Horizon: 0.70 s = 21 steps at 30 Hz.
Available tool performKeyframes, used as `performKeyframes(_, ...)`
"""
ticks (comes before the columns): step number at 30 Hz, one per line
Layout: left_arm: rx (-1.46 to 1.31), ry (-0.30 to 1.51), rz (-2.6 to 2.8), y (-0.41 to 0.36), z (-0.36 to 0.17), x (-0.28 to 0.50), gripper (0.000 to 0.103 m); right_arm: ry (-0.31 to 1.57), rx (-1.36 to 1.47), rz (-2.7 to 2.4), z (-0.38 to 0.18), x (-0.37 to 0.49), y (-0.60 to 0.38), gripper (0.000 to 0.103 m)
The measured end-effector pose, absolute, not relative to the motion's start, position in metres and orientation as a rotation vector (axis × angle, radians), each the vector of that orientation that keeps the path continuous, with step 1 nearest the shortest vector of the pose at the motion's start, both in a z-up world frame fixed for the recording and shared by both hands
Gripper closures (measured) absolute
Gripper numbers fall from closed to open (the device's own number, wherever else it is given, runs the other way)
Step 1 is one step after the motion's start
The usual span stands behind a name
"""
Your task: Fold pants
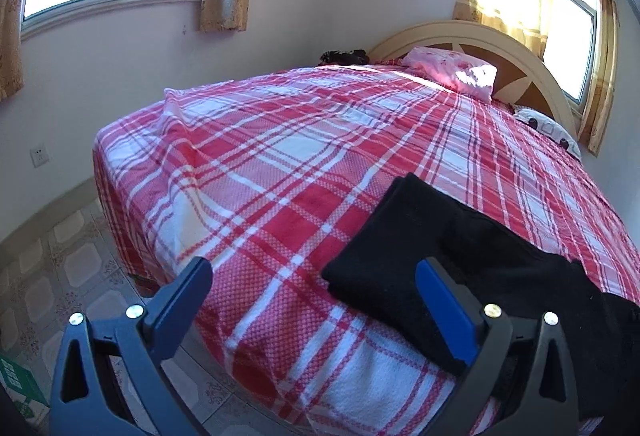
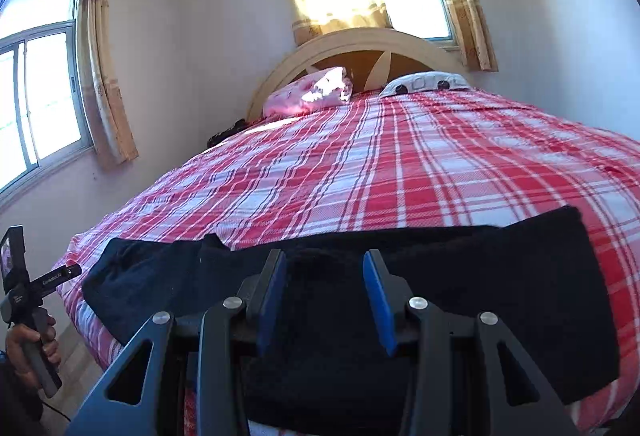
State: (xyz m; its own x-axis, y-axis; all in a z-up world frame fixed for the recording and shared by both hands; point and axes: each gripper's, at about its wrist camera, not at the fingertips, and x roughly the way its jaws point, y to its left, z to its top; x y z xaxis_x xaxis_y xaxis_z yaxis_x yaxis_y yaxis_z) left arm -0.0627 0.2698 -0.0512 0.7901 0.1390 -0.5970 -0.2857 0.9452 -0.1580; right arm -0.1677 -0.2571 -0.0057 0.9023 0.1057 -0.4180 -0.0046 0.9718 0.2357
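Pants, black, are lying folded in a wide band across the near edge of the bed, over the red plaid cover, running from about 9 o'clock to 3 o'clock in the right wrist view.

Left tool: jaws are standing wide, nothing between them; it is hanging over the bed corner with the fold's end at its 2 o'clock, its right finger overlapping the cloth in view. Whether it is touching cannot be told.

Right tool: jaws are standing partly apart, released, with the dark cloth showing between and beyond them; no pad is visibly pressing on it.

Risks, as judgement:
- The left end, at 9 o'clock, is looking lumpy and uneven; a pass over it could be dragging layers apart.
- The stack is sitting close to the mattress edge, so a pull toward the person could be sliding it to the floor.
- A finger catching an upper layer while withdrawing could be undoing the fold.
- The loose cover may be bunching underneath.

Containers: none in play. A green carton is sitting on the floor at 8 o'clock, contents not visible.
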Motion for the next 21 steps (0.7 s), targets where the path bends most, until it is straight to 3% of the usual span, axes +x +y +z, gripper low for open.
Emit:
performKeyframes(5,-0.392,0.702,0.143,0.266,-0.064,-0.054,0.001,0.513,0.325,0.093,-0.042,-0.146,-0.262,0.060)
performKeyframes(10,-0.485,0.699,0.102,0.254,-0.058,-0.059,0.012,0.503,0.326,0.093,-0.041,-0.147,-0.262,0.056)
performKeyframes(21,-0.624,0.688,-0.091,0.251,-0.062,-0.054,0.012,0.497,0.332,0.113,-0.040,-0.148,-0.262,0.052)
